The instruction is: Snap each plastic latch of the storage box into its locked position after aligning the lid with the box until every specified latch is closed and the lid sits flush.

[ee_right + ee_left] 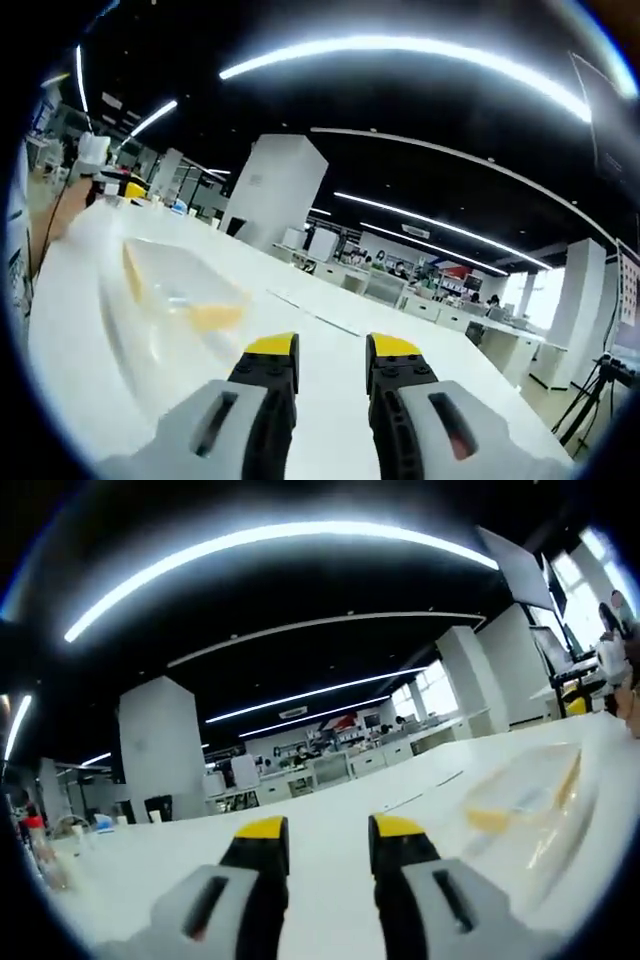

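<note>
A clear plastic storage box [530, 805] with yellow latches lies on the white table, to the right of my left gripper [328, 832]. In the right gripper view the same box [180, 295] sits to the left of my right gripper [332, 350]. Both grippers hover low over the table with yellow-tipped jaws standing a little apart and nothing between them. Neither gripper touches the box. The box's lid and latch positions are too blurred to make out.
The white table [330, 820] stretches ahead, [400, 340] in the right gripper view. Beyond it stand white pillars [155, 745], desks and people far off. Small bottles [35, 845] stand at the table's left end. A person [615, 645] is at the far right.
</note>
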